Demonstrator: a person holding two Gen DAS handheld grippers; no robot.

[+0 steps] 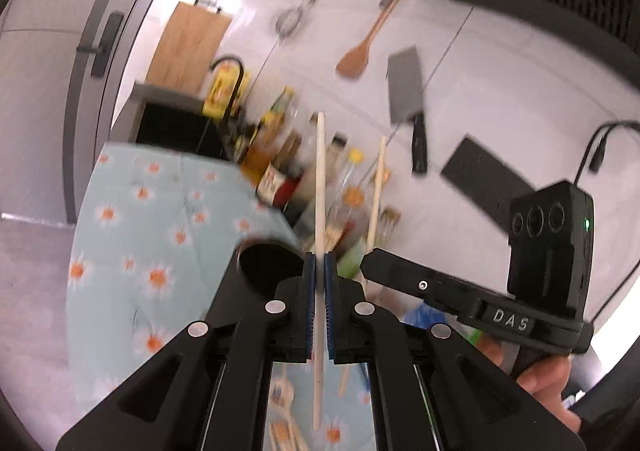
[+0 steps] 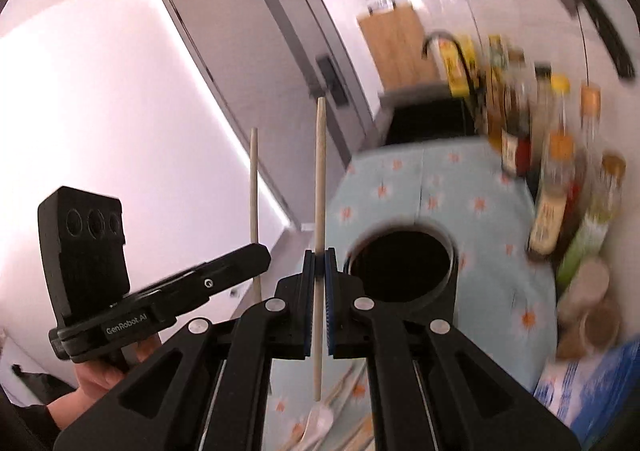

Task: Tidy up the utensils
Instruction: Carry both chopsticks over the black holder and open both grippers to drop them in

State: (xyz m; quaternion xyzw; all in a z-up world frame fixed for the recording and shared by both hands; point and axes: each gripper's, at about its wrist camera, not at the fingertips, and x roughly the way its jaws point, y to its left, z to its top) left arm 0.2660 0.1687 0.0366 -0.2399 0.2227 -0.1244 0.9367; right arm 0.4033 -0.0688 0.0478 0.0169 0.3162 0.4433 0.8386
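Observation:
My left gripper (image 1: 319, 263) is shut on a pale wooden chopstick (image 1: 320, 187) that stands upright between its blue pads. My right gripper (image 2: 319, 259) is shut on a second wooden chopstick (image 2: 321, 171), also upright. Each gripper shows in the other's view: the right one (image 1: 370, 257) with its chopstick (image 1: 377, 187), the left one (image 2: 262, 251) with its chopstick (image 2: 253, 187). A black round utensil holder (image 2: 402, 267) stands on the flowered cloth just right of my right gripper; it also shows in the left wrist view (image 1: 270, 263). Both grippers are held above the table.
Sauce bottles (image 2: 556, 187) and jars line the wall side of the flowered tablecloth (image 1: 152, 219). More wooden utensils and a white spoon (image 2: 320, 423) lie on the cloth below. A cleaver (image 1: 408, 91), a wooden spatula (image 1: 360, 51) and a whisk hang on the wall. A sink (image 1: 176, 127) lies beyond.

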